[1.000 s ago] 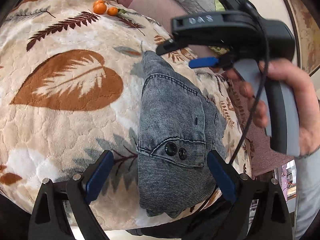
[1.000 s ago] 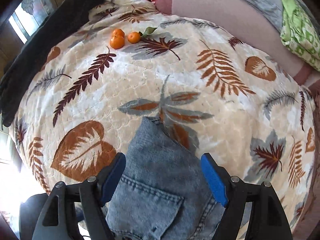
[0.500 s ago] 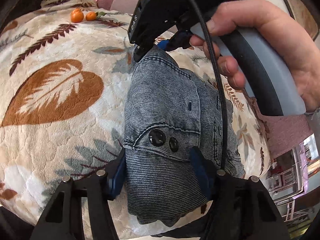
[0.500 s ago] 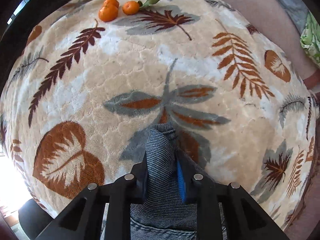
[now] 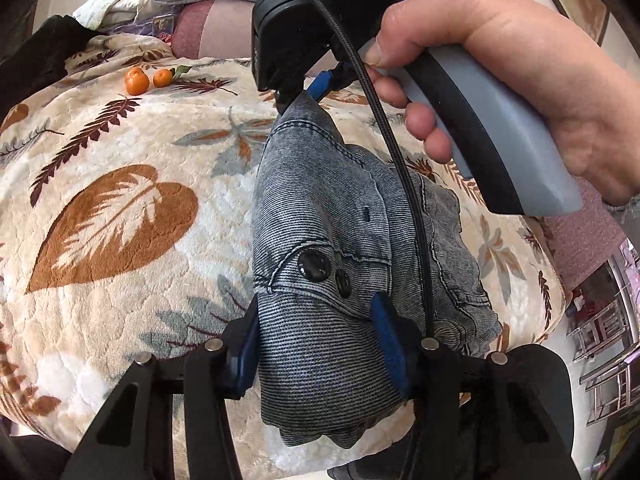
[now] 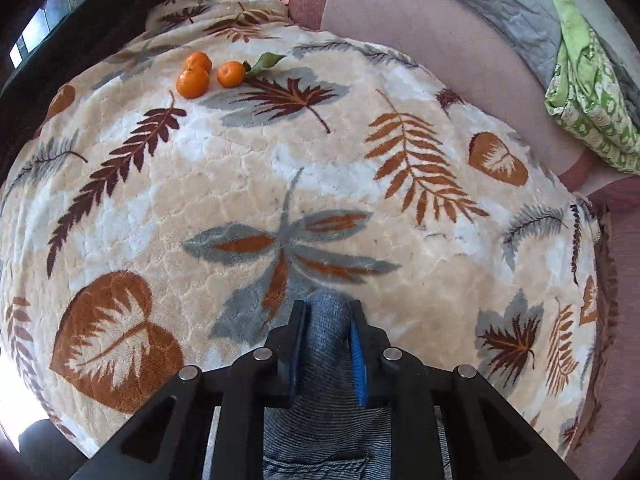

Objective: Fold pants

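**Both tools pinch the folded pants, one at each end**

The pants [image 5: 332, 248] lie in a narrow folded bundle on the leaf-print blanket [image 5: 112, 208], right of its big brown leaf. Left of the bundle, beyond that leaf, sit the oranges [image 5: 146, 80].

The left tool [image 5: 316, 340] is closed on the bundle's near end, just below the two dark buttons [image 5: 322, 270], denim bulging between its blue pads. The bundle's long axis runs straight away from this tool toward the right tool [image 5: 304, 92], which is clamped on the far tip. In its own view the right tool [image 6: 326, 344] shows a roll of denim squeezed tight between the pads.

So each tool holds one end, the cloth stretched between them. The next fold likely turns on bringing these ends together along that axis.
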The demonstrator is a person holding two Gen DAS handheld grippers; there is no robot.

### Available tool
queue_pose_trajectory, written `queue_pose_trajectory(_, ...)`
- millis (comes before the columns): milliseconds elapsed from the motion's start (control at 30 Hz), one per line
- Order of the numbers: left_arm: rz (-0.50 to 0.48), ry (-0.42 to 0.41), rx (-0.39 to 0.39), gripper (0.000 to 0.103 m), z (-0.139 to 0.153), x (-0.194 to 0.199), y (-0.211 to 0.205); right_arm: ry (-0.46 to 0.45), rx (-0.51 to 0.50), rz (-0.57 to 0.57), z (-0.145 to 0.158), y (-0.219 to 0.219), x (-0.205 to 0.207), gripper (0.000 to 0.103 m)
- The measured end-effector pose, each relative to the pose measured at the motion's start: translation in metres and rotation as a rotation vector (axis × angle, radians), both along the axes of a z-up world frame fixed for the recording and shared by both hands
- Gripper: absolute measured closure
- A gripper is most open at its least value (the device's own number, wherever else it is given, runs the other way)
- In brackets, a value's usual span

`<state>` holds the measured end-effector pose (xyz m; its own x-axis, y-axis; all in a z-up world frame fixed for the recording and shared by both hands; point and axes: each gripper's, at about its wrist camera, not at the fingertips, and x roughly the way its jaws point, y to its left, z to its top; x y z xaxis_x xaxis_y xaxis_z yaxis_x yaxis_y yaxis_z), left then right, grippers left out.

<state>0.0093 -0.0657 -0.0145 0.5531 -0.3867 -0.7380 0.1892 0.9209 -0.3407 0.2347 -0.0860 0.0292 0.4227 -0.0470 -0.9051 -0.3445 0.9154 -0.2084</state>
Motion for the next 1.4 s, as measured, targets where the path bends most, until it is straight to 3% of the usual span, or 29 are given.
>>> queue_pose_trajectory(100,0.005,0.015,-0.019,0.049,-0.002,0.007,0.003,-0.059,0.003,-0.058,0.011,-0.013,0.007,0.082)
queue_pose_trajectory(200,0.011,0.023,-0.040,0.049,-0.001,0.008,0.008,-0.060,0.088,-0.099,0.018,-0.032,0.014,0.081)
queue_pose_trajectory(333,0.013,0.021,-0.035,0.049,0.000,0.006,0.012,0.022,0.290,-0.080,0.023,-0.048,-0.002,0.080)
queue_pose_trajectory(433,0.021,0.041,-0.056,0.046,-0.001,0.008,0.015,0.118,0.386,-0.051,0.009,-0.056,-0.026,0.074)
queue_pose_trajectory(500,0.025,0.073,-0.079,0.039,-0.003,0.009,0.021,0.185,0.356,-0.070,-0.016,-0.065,-0.038,0.071)
queue_pose_trajectory(567,0.041,0.097,-0.129,0.033,-0.004,0.008,0.031,0.174,0.289,-0.085,-0.035,-0.079,-0.046,0.071)
queue_pose_trajectory(667,0.105,0.094,-0.174,0.029,-0.002,0.007,0.051,0.147,0.377,-0.113,-0.026,-0.098,-0.056,0.071)
queue_pose_trajectory(767,0.214,0.085,-0.208,0.027,-0.001,0.007,0.077,0.062,0.364,-0.091,-0.005,-0.100,-0.077,0.068)
queue_pose_trajectory(800,0.248,0.086,-0.227,0.027,-0.002,0.007,0.086,0.033,0.367,-0.074,0.000,-0.102,-0.087,0.064)
queue_pose_trajectory(867,0.304,0.092,-0.262,0.026,-0.004,0.007,0.100,-0.002,0.361,-0.056,-0.001,-0.106,-0.102,0.030)
queue_pose_trajectory(900,0.327,0.092,-0.276,0.026,-0.004,0.007,0.106,0.004,0.295,-0.058,-0.013,-0.106,-0.107,0.026)
queue_pose_trajectory(933,0.343,0.091,-0.286,0.026,-0.004,0.006,0.109,0.035,0.230,-0.054,-0.029,-0.107,-0.107,0.026)
queue_pose_trajectory(967,0.354,0.090,-0.291,0.026,-0.005,0.006,0.112,0.073,0.236,-0.060,-0.043,-0.114,-0.106,0.026)
queue_pose_trajectory(1000,0.360,0.090,-0.292,0.026,-0.006,0.006,0.113,0.082,0.304,-0.097,-0.048,-0.125,-0.106,0.026)
queue_pose_trajectory(1100,0.366,0.089,-0.273,0.026,-0.008,0.006,0.114,0.067,0.375,-0.159,-0.032,-0.141,-0.109,0.025)
queue_pose_trajectory(1233,0.376,0.112,-0.276,0.024,-0.012,0.010,0.114,-0.036,0.363,-0.111,-0.009,-0.138,-0.129,0.024)
queue_pose_trajectory(1333,0.367,0.133,-0.273,0.023,-0.016,0.012,0.110,0.056,0.278,-0.089,-0.043,-0.133,-0.127,0.023)
queue_pose_trajectory(1400,0.350,0.129,-0.248,0.022,-0.015,0.011,0.105,0.072,0.371,-0.146,-0.051,-0.150,-0.126,0.019)
